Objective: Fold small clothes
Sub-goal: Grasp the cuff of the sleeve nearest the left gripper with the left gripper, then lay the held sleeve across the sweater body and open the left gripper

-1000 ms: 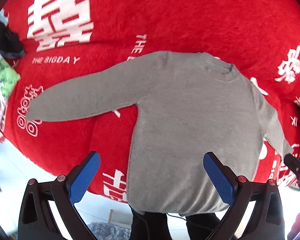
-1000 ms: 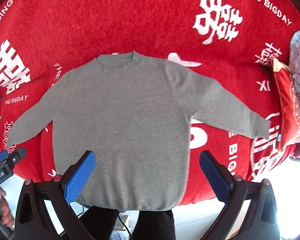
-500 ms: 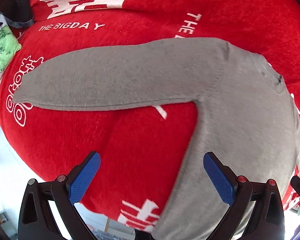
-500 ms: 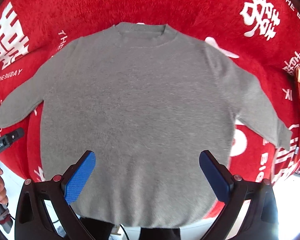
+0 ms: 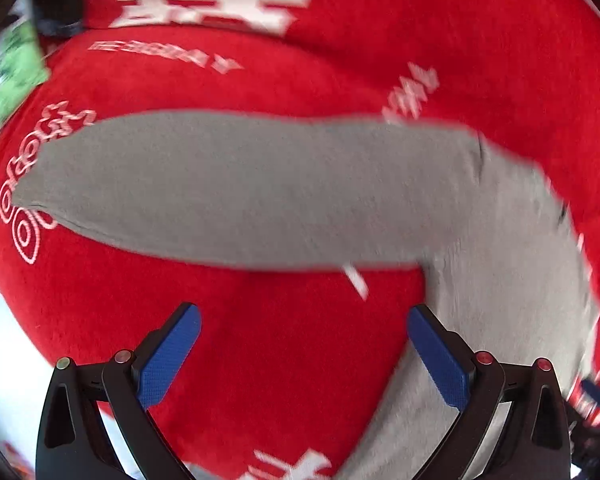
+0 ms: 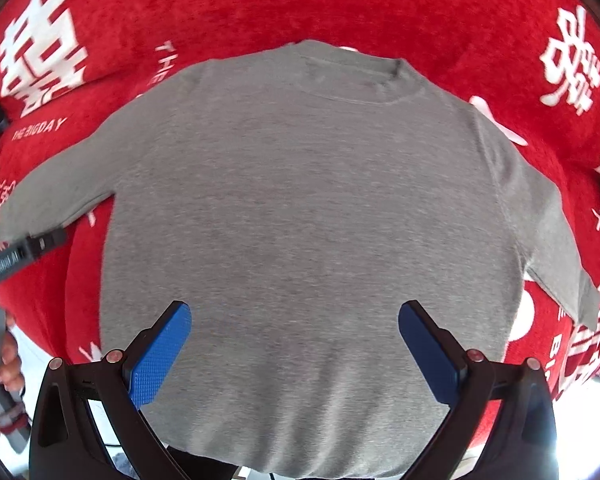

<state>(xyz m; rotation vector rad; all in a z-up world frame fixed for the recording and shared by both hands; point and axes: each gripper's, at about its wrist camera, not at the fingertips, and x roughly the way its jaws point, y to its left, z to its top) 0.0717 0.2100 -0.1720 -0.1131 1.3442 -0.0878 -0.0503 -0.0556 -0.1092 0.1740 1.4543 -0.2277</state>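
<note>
The plain grey knit sweater (image 6: 300,216) lay flat on the red plush blanket (image 6: 300,0). Its left sleeve (image 5: 240,188) stretched crosswise ahead of the left gripper (image 5: 304,344) — nearer, jaws apart and empty; the right gripper (image 6: 296,340) hovered above the sweater's hem, likewise spread.

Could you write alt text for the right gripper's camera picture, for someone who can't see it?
A small grey knitted sweater lies flat, face up, both sleeves spread, on a fuzzy red blanket with white lettering. The open right gripper, with blue-padded black fingers, hovers over its lower half. At the left edge, a hand holds the other gripper's handle.
</note>
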